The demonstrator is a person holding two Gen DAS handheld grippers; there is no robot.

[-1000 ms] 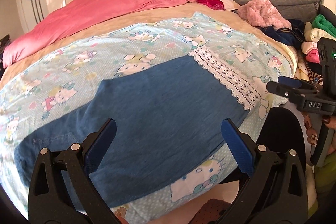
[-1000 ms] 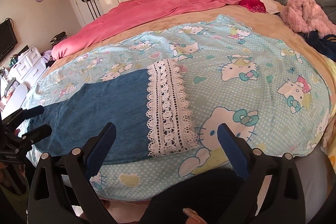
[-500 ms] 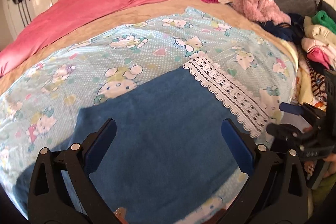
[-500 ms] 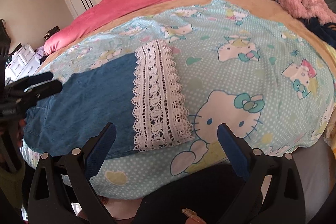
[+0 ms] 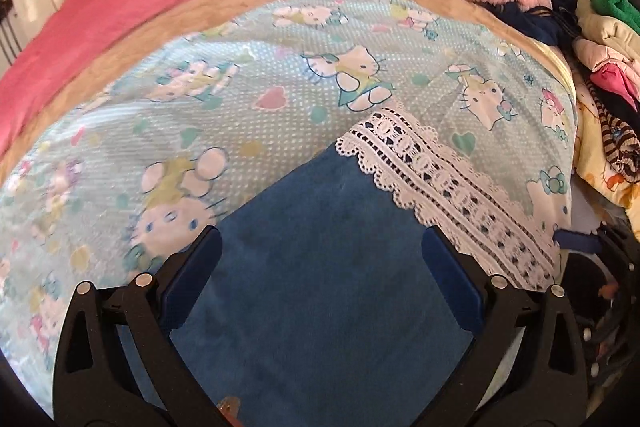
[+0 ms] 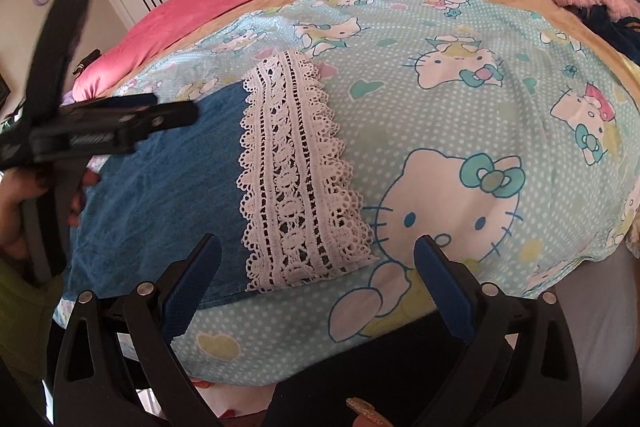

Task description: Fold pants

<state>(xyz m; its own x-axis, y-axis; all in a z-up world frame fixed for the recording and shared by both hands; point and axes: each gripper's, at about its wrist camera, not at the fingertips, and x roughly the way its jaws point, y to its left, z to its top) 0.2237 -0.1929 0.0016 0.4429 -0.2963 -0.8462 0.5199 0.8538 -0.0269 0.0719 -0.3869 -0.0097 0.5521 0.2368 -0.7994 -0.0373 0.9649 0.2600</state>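
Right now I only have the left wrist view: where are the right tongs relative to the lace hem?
Observer: The right tongs are open, low over the hem's near end. One finger is over the denim, the other over the sheet.
Operator: Does the hem reach the bed's near edge?
Observer: No. A strip of sheet shows between the hem and that edge.
Operator: How do my left tongs look from the side?
Observer: The left tongs hang over the far part of the pants, their tips just short of the lace. I cannot tell if they touch the cloth.
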